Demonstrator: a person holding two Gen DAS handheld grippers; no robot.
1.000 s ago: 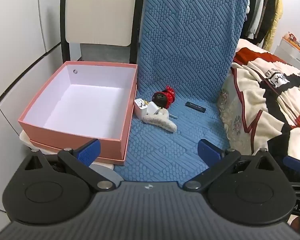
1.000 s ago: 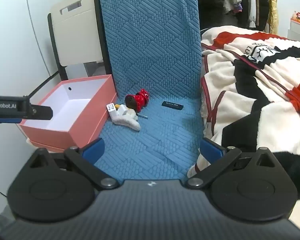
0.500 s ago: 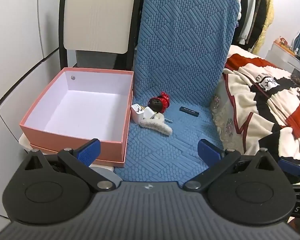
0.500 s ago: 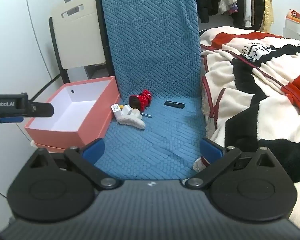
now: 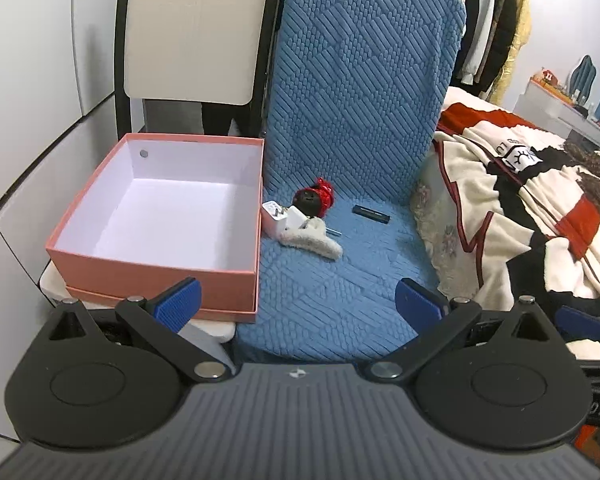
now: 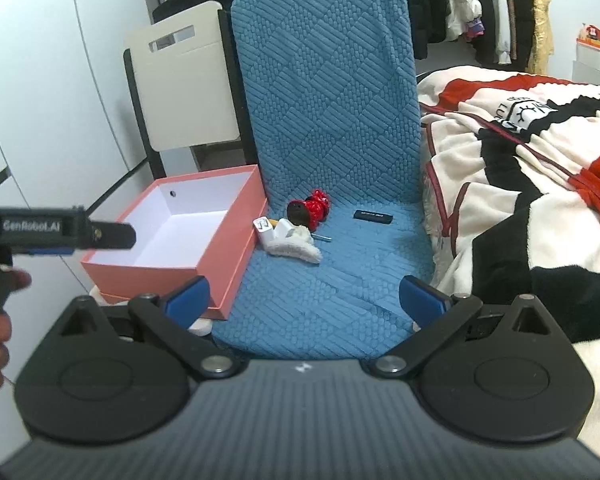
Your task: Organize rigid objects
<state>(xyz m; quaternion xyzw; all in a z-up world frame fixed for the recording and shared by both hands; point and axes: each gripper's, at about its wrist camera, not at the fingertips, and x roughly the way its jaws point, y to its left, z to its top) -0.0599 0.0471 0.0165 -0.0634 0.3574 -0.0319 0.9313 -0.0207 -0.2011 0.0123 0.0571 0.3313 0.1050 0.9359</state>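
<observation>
— Left wrist view: what lay on the blue cushion [image 5: 320,288]?
— A white charger [image 5: 278,218], red-and-black toy [image 5: 314,201], fuzzy clip [image 5: 314,238] and black stick [image 5: 371,214], beside the empty pink box [image 5: 156,280].
— And the grippers?
— Left gripper [image 5: 298,304] and right gripper [image 6: 306,294] hovered wide apart, holding nothing, farther back than a second earlier.

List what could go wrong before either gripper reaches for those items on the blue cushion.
The white charger, the red-and-black toy and the fluffy white clip lie touching in a cluster, so grabbing one may drag another. The pink box overhangs its white stand, so a nudge might tip it.
</observation>
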